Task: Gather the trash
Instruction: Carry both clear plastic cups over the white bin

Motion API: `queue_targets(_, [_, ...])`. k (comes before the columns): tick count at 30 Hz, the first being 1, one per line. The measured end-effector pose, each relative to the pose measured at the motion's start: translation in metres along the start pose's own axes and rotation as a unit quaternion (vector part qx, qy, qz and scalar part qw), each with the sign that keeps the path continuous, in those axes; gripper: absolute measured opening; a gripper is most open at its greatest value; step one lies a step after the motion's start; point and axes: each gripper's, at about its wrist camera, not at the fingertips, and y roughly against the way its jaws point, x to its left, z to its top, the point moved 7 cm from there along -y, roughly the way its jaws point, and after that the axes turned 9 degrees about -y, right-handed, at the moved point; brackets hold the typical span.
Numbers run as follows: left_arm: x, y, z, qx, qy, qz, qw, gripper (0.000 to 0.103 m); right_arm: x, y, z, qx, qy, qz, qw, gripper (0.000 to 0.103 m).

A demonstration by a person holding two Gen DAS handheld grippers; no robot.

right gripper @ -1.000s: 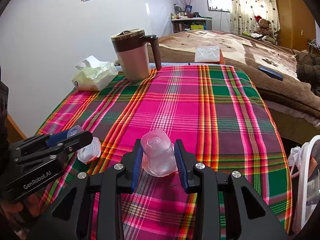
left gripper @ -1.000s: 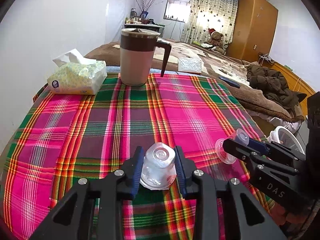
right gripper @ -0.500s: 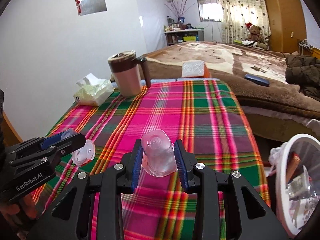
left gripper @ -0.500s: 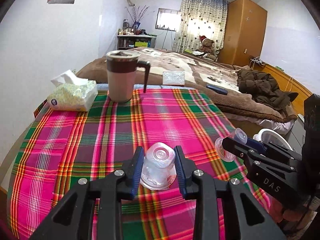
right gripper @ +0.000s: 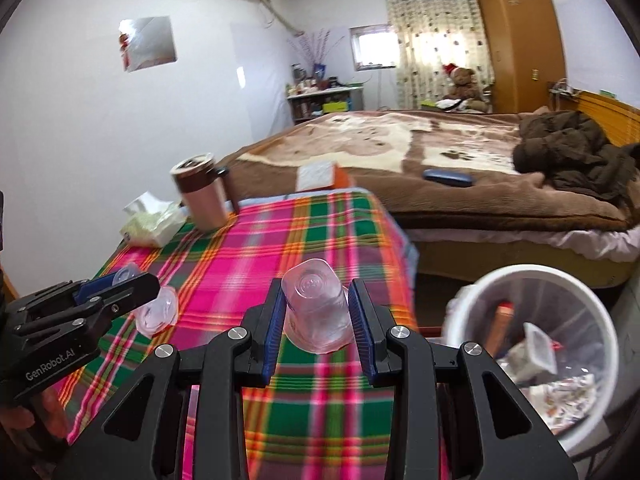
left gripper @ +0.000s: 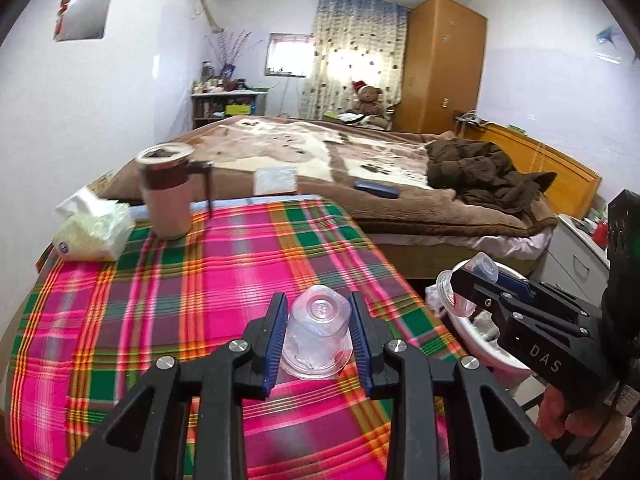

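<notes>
A crumpled clear plastic cup (left gripper: 316,334) sits upside down between the blue pads of my left gripper (left gripper: 318,304), which is shut on it above the near edge of the plaid tablecloth (left gripper: 224,264). My right gripper (right gripper: 316,294) is shut on a second clear cup (right gripper: 316,314), held over the table's right edge. Each gripper shows in the other's view: the right gripper (left gripper: 468,278) with its cup (left gripper: 450,292) above the bin, the left gripper (right gripper: 132,282) with its cup (right gripper: 158,312). A white trash bin (right gripper: 480,292) holding several wrappers stands on the floor to the right.
A brown lidded mug (left gripper: 166,196) and a tissue pack (left gripper: 94,234) stand at the table's far left. Behind the table lies a bed (left gripper: 360,168) with a dark coat (left gripper: 480,176). A wardrobe (left gripper: 440,64) stands at the back. The bin's rim (left gripper: 500,360) shows below the right gripper.
Both grippers rose and drew back to the right, away from the mug, each keeping its cup. The white bin has come much further into the right wrist view.
</notes>
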Motion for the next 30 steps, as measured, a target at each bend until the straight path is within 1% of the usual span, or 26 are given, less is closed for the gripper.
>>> queue_targets(8, [-0.056,-0.014,0.016,-0.003,-0.029,-0.046,0.9985,0.032,-0.049,0.021,0.008,-0.022,-0.024,-0.044,0.999,0.033])
queue_targets(16, [-0.118,-0.039,0.025,0.008,-0.058,-0.099,0.9934,0.032,-0.109,0.035,0.015,-0.034,-0.054,-0.104,0.993,0.033])
queue_targets(22, [-0.162,-0.054,0.027,0.018,-0.077,-0.13,0.9884,0.032,-0.147,0.038,0.011,-0.031,-0.078,-0.14,0.987,0.033])
queue_targets(26, [-0.182,-0.065,0.024,0.027,-0.085,-0.142,0.9859,0.032,-0.165,0.036,0.005,-0.019,-0.083,-0.156,0.984,0.033])
queue_targets(30, [-0.199,-0.079,0.017,0.048,-0.086,-0.154,0.9832,0.032,-0.185,0.034,0.0,-0.01,-0.09,-0.174,0.981,0.033])
